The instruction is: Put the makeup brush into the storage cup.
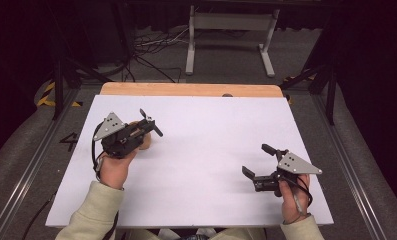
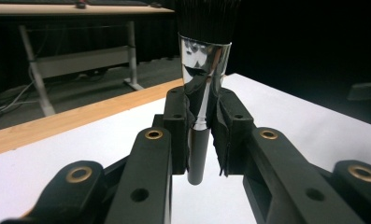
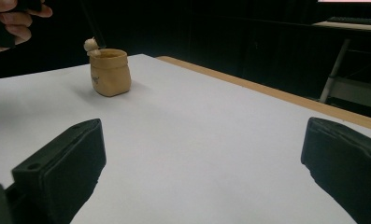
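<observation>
- While the left gripper (image 2: 199,140) has its jaws clamped on the brush (image 2: 203,70) handle, bristles up, it's hovering over the tan pot (image 3: 110,72) left of centre, probably to stand it inside.
- Right gripper (image 1: 258,162), lower right, jaws wide apart, nothing in them, just idling above the white table (image 1: 211,150).

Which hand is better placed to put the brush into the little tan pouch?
Left. The left gripper already clamps the makeup brush and sits beside the tan pouch. The right gripper is open, holds nothing and is far across the table.
</observation>
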Tool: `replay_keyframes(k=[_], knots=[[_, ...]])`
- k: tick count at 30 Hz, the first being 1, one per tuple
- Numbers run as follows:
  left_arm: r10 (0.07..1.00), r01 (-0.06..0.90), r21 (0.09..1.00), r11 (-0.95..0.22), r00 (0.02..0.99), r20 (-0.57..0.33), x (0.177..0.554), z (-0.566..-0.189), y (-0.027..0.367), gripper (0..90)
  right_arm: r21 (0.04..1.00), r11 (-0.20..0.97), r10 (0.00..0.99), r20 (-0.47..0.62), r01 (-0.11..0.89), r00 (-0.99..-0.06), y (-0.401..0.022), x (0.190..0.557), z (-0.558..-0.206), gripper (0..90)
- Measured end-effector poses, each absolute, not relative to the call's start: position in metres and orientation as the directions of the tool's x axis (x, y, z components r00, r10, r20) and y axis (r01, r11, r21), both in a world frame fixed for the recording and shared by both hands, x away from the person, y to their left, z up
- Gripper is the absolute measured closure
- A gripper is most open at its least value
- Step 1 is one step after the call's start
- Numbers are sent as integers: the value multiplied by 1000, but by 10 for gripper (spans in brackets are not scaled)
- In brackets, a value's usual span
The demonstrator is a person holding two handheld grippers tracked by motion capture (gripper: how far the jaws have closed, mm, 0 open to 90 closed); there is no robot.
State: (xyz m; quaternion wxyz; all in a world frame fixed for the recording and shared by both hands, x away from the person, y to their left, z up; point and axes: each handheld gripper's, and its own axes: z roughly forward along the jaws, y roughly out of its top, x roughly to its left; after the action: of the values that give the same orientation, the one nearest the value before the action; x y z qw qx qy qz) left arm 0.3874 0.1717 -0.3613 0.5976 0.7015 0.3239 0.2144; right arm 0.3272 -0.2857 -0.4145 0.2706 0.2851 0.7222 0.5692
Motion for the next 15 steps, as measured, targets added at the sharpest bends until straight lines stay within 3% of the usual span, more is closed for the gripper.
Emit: replay_keyframes(k=[15], knots=[[805,207,977,-42,586,-90,392,-361,188,771,975,194,720,-64,112,-691,-286,328,-417,6]])
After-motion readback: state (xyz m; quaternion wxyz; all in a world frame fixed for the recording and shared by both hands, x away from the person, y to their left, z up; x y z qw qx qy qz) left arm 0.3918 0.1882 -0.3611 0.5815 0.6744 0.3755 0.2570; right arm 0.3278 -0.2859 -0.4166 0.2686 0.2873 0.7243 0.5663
